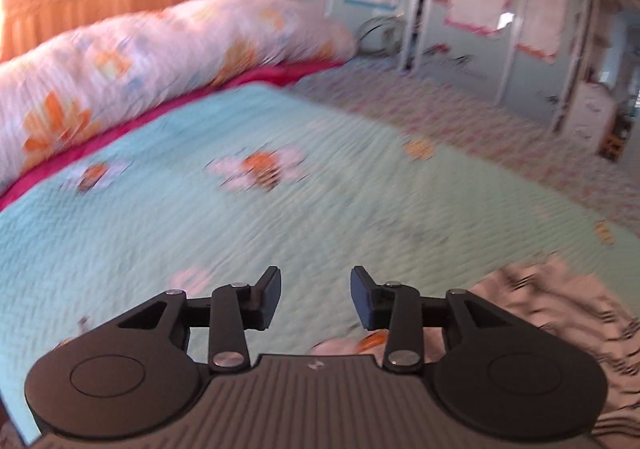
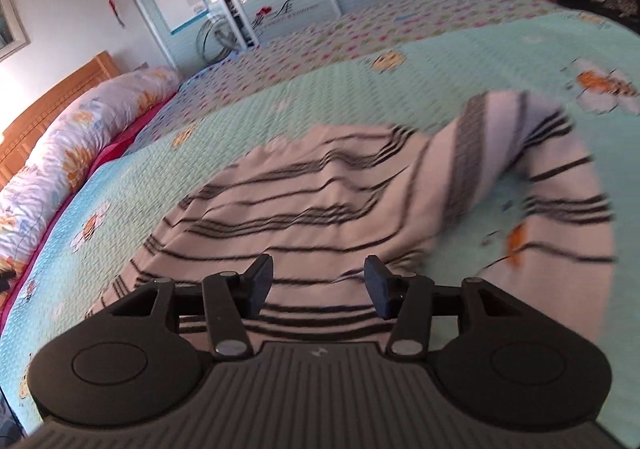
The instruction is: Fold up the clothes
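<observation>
**Striped shirt loose on the bed**

The striped shirt (image 2: 320,201) lies rumpled on the bed (image 2: 280,97), on its green quilt, well apart from the pillow (image 2: 80,145). The left hand-held gripper (image 1: 316,299) and the right hand-held gripper (image 2: 318,285) hang above the bed, both spread, pinching nothing.

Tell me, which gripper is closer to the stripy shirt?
Right. The right gripper hangs over the shirt; the left gripper is beside it, over the quilt.

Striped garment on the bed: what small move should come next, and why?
Probably lower the right gripper onto the striped garment and pinch an edge: it lies rumpled on the bedspread, and both the right and the left gripper are open and empty.
</observation>
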### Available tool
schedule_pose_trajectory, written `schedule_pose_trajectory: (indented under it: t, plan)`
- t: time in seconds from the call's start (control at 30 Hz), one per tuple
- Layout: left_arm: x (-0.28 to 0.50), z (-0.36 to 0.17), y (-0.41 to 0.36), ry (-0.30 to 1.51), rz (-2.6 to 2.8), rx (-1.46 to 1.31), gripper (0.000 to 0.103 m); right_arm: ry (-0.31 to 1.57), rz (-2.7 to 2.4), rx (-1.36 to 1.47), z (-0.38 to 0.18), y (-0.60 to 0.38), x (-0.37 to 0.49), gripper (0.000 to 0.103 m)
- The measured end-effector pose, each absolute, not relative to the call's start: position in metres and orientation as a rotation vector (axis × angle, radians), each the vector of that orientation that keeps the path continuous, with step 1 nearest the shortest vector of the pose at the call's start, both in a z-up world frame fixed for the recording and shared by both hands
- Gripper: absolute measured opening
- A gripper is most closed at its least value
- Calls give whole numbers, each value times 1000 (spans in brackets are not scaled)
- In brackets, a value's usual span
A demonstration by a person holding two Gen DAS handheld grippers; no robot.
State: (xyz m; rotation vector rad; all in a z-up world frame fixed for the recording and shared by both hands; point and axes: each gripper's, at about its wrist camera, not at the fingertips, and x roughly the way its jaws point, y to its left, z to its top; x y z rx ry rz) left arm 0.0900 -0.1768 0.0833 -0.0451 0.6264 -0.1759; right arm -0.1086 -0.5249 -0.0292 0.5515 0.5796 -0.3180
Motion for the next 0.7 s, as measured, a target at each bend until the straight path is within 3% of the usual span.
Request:
schedule_pose_trajectory:
  t: [0.13, 0.2, 0.3, 0.43, 0.7]
  plan:
    - [97, 96, -237, 609, -339, 75, 61, 528, -303, 539, -6, -547, -113, 53]
    - [107, 92, -272, 630, -436, 158, 62, 499, -279, 526, 11, -558, -103, 54]
    - [135, 71, -327, 683, -495, 250, 63, 489, -221, 522, 29, -578, -71, 66]
    - [184, 33, -388, 771, -538, 285, 63, 533, -190, 479, 38, -598, -8, 66]
    - [255, -42, -462, 865, -579, 374, 62, 745, -180, 414, -14, -614, 126, 66]
